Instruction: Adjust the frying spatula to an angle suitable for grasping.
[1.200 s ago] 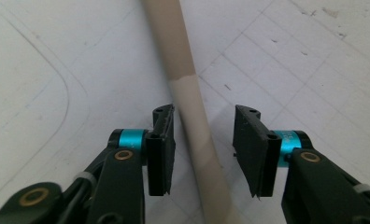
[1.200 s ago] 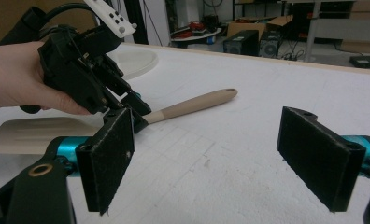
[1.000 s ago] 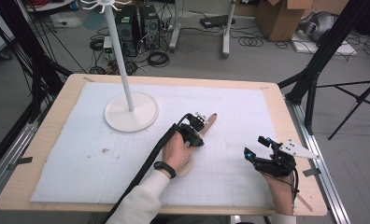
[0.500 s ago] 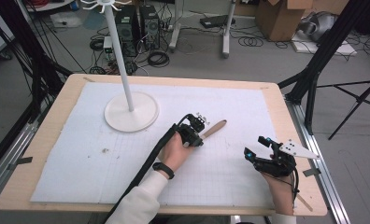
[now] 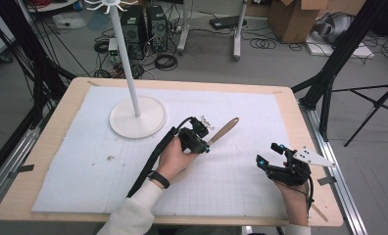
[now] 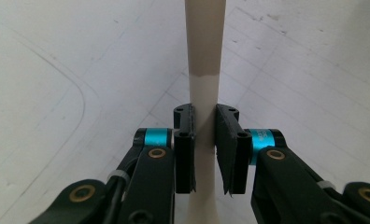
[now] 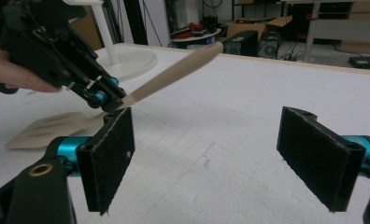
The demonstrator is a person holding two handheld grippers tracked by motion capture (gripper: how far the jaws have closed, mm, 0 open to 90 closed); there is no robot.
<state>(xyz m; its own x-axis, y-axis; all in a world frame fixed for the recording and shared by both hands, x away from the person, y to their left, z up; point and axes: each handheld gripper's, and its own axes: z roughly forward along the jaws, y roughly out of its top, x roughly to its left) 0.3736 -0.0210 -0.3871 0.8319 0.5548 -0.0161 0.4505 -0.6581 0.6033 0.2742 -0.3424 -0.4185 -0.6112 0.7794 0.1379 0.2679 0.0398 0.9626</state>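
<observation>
- Left gripper (image 6: 204,149): jaws have just been closing and are now clamped on the neck of the spatula (image 6: 204,60), pads pressing both sides.
- Spatula's slotted blade (image 7: 47,128) sits low by the white mat (image 5: 241,186), while its handle (image 5: 225,130) angles up, away from the person.
- Right gripper (image 7: 220,158) rests apart near the table's right edge, jaws wide, nothing between them.
- White stand (image 5: 136,117) sits beyond the left hand (image 5: 175,157).

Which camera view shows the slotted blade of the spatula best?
The right gripper view: the spatula lies side-on there, so its pale slotted blade and raised handle both show, with the left tongs shut on its neck. The left gripper view looks along the handle. In the high view the handle shows; the hand covers the blade.
</observation>
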